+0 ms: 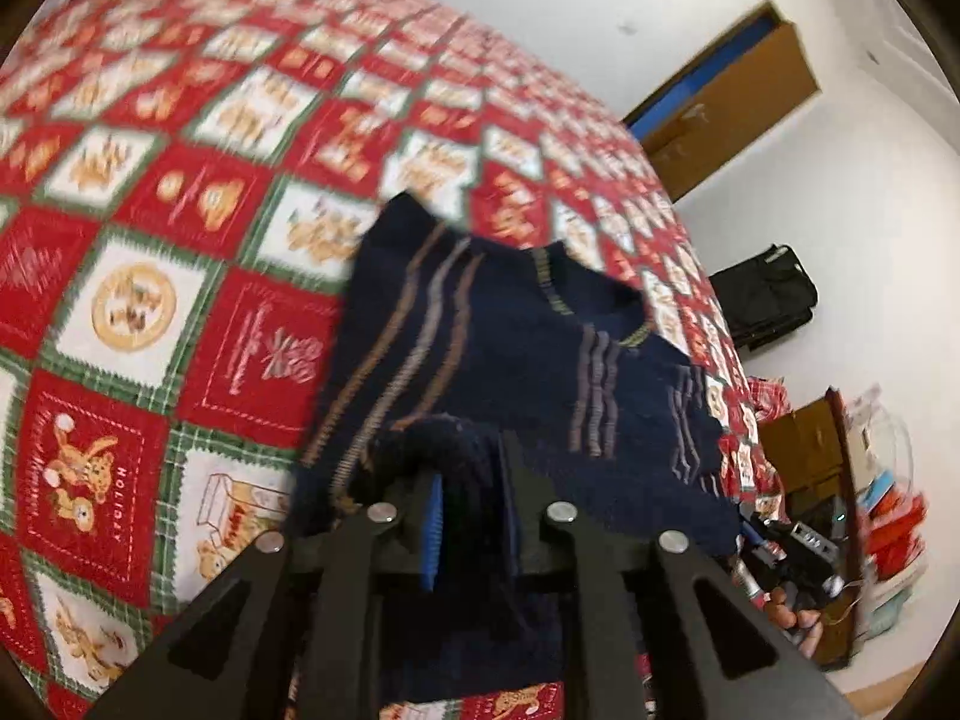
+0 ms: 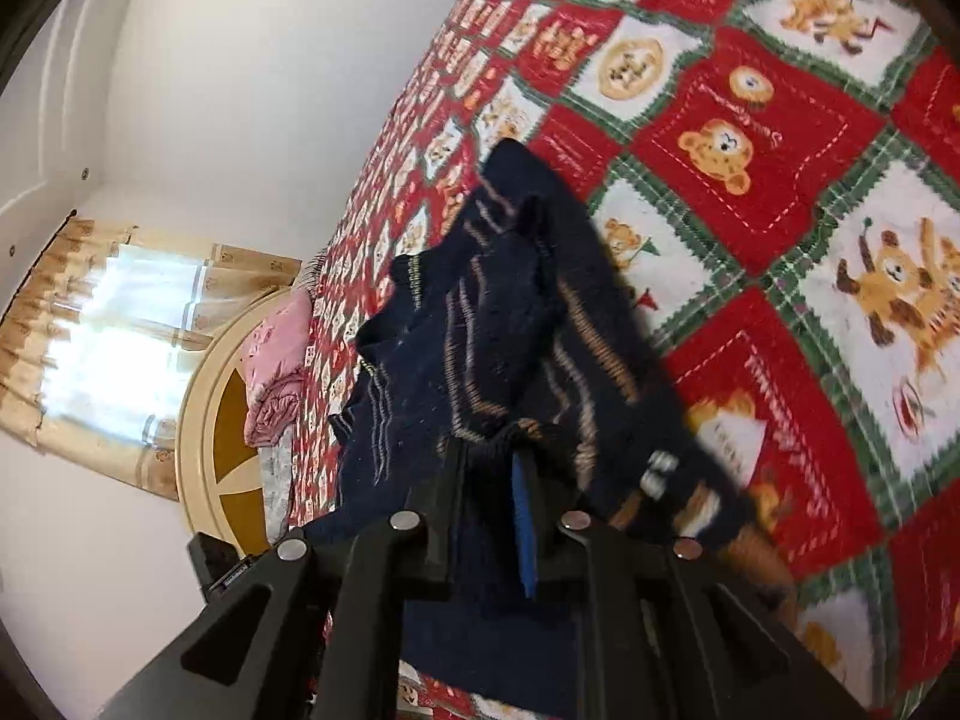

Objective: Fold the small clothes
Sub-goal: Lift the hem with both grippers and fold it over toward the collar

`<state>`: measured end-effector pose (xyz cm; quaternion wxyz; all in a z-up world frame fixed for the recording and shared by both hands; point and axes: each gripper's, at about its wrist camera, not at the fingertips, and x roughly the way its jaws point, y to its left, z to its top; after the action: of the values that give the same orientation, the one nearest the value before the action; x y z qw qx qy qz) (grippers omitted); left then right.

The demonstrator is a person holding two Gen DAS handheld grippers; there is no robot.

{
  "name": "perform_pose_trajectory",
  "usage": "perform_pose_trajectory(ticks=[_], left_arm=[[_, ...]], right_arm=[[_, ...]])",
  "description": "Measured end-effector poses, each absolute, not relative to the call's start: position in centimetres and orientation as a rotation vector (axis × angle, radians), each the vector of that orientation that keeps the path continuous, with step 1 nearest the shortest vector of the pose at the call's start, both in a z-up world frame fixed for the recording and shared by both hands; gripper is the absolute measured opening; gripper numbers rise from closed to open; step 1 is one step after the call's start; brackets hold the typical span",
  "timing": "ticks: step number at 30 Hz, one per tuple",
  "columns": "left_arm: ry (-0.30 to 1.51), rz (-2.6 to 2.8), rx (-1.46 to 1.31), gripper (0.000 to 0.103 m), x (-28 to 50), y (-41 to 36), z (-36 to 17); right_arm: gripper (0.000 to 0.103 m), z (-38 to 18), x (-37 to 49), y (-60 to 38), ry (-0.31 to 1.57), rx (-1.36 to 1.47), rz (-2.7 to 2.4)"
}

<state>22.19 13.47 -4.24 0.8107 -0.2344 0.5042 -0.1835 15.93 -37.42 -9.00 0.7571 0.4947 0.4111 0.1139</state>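
Two grippers: both are clamped on one dark garment above a bed
Bedspread [image 1: 150, 192]: red, white and green patchwork squares printed with teddy bears; it fills most of both views and is blurred in the left wrist view
Walls [image 1: 690, 0]: plain white, behind and beside the bed
Window curtain [image 2: 78, 312]: tan, patterned, backlit, seen only from the right wrist
Headboard [image 2: 216, 438]: cream and brown, rounded, at the far end of the bed
Pillow [image 2: 276, 366]: pink, lying against the headboard
Cardboard piece [image 1: 732, 102]: brown with a blue edge, against the wall beyond the bed
Black bag [image 1: 765, 297]: on the floor beside the bed
Sweater [image 1: 510, 348]: small, navy knit with thin tan and grey stripes and a striped neckband; it is held up off the bedspread, its body spread and sagging between the two grippers
Left gripper [image 1: 474, 480]: black fingers with a blue pad, pinched tight on a bunched navy edge of the sweater
Right gripper [image 2: 498, 468]: black fingers with a blue pad, closed on a gathered ribbed edge of the same sweater
Hand [image 1: 792, 618]: gripping the other gripper's handle, low at the right of the left wrist view
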Motion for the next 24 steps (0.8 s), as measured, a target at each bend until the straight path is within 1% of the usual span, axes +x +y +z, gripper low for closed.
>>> perform_pose_trajectory(ticks=[2, 3, 4, 5, 7, 8, 9, 10, 11, 13, 16, 18, 19, 22, 24], left_arm=[[1.100, -0.422, -0.543, 0.018, 22.8, 14.8, -5.1], [1.097, -0.443, -0.553, 0.018, 22.9, 15.3, -5.1], [1.090, -0.462, -0.556, 0.018, 22.9, 15.7, -5.0], [1.083, -0.482, -0.550, 0.018, 22.9, 16.0, -4.7], [1.076, -0.508, -0.512, 0.018, 22.8, 16.0, -4.0], [1.055, -0.516, -0.468, 0.023, 22.4, 15.9, -3.3], [1.011, -0.491, -0.403, 0.028, 22.0, 15.8, -2.5], [0.975, -0.461, -0.347, 0.044, 22.0, 15.7, -1.9], [0.938, -0.434, -0.296, 0.049, 21.8, 15.9, -1.3], [0.903, -0.422, -0.265, 0.049, 21.7, 16.5, -0.5], [0.799, -0.417, -0.172, 0.049, 20.4, 17.3, 0.8], [0.723, -0.409, -0.015, 0.049, 19.2, 16.7, 1.0], [0.694, -0.420, 0.053, 0.051, 18.6, 16.3, 0.8], [0.623, -0.526, 0.271, 0.051, 16.7, 13.9, -0.2], [0.577, -0.607, 0.470, 0.051, 15.4, 11.8, -0.9]], right_arm=[[0.018, -9.0, 15.9, -38.1, 0.873, 1.093, 0.267], [0.025, -8.8, 15.9, -38.4, 0.859, 1.097, 0.277], [0.030, -8.5, 16.0, -38.8, 0.846, 1.106, 0.283], [0.038, -8.2, 15.9, -39.1, 0.835, 1.118, 0.288], [0.041, -7.5, 15.7, -39.8, 0.796, 1.142, 0.299], [0.043, -6.9, 15.6, -40.0, 0.781, 1.141, 0.306], [0.044, -6.5, 15.5, -40.2, 0.770, 1.129, 0.308], [0.044, -6.2, 15.4, -40.1, 0.768, 1.119, 0.301], [0.044, -6.0, 15.0, -40.1, 0.768, 1.104, 0.288], [0.044, -5.2, 14.0, -39.6, 0.744, 1.042, 0.266], [0.044, -3.6, 11.6, -37.9, 0.704, 0.865, 0.243], [0.044, -2.8, 9.8, -36.5, 0.689, 0.750, 0.216], [0.044, -2.8, 9.0, -36.1, 0.687, 0.719, 0.208], [0.044, -3.8, 7.9, -35.1, 0.714, 0.719, 0.196], [0.044, -4.4, 7.7, -34.8, 0.737, 0.753, 0.211]])
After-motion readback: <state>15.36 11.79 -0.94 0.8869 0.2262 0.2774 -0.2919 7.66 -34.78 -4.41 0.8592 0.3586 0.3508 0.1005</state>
